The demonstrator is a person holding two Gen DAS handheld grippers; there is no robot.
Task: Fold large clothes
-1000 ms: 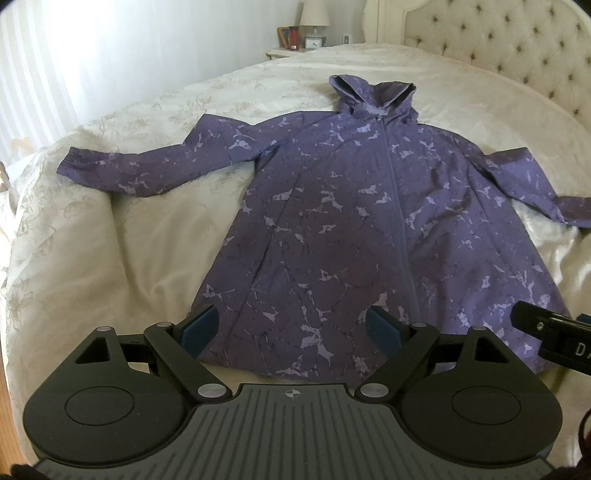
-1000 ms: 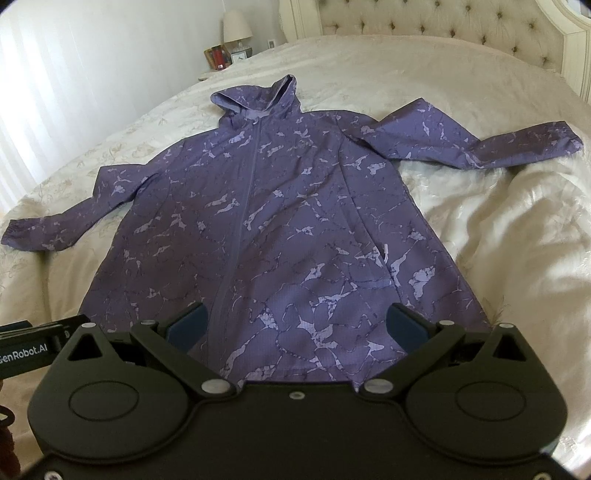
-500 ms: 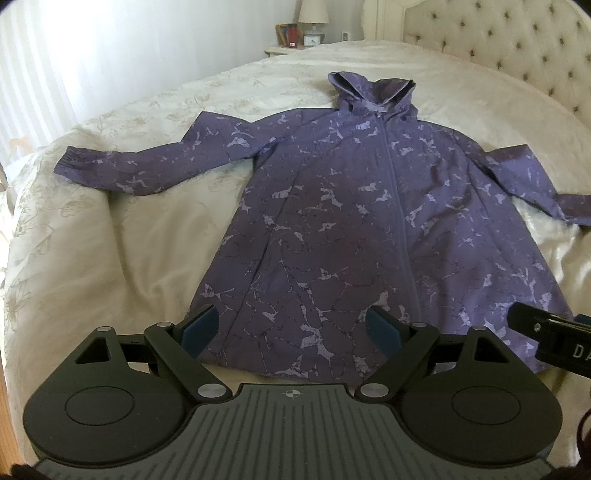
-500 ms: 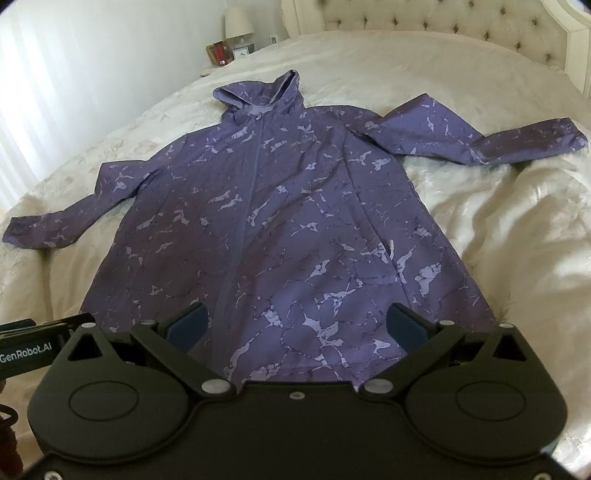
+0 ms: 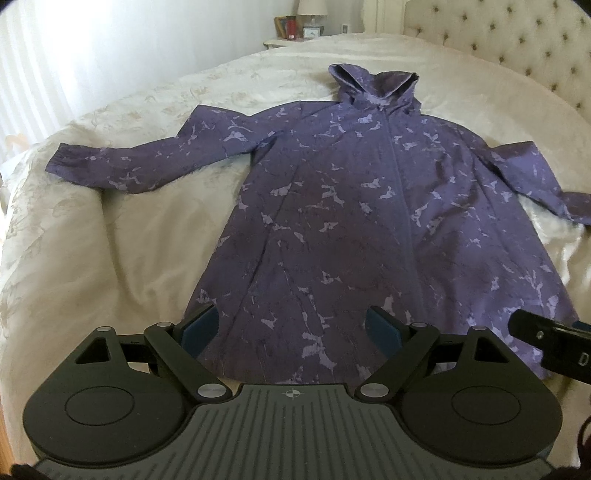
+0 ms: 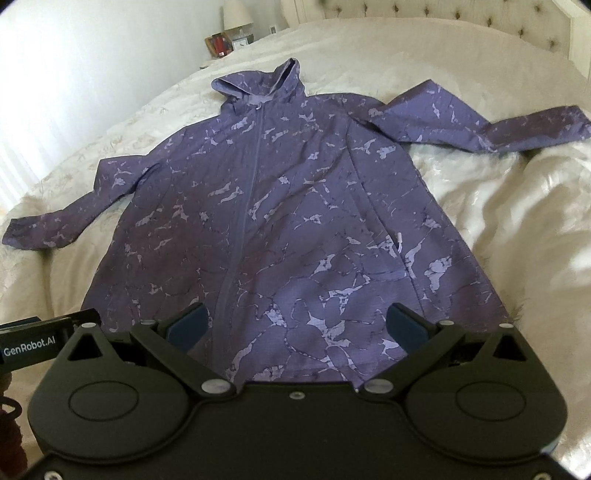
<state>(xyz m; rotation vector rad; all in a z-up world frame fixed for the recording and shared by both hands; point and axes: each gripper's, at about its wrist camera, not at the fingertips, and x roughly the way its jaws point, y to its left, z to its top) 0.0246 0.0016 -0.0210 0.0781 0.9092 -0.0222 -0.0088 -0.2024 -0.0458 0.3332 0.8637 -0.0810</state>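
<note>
Left wrist view, nearest first: the left gripper hangs above the foot of the bed with its jaws spread wide and nothing between them, its blue pads standing over the hem of the jacket without pressing on it. At the right edge of that view part of the right gripper's black body pokes in, just beside the jacket's lower right corner. From the right wrist view the right gripper is likewise released, jaws wide apart and empty, poised over the hem a little to the right of the zip; the left tool's body, lettered "GenRobot.AI", shows at the left edge. The jacket itself, purple with a pale marbled print, lies flat and front-up on the cream bedspread, zipped shut, hem towards the grippers and hood towards the head of the bed. Both sleeves are spread outwards: the left sleeve reaches towards the left side of the bed, the right sleeve runs out to the right over rumpled bedding. Beyond the hood stands a tufted cream headboard, and to its left a nightstand carrying a lamp and a few small items too small to tell apart.
</note>
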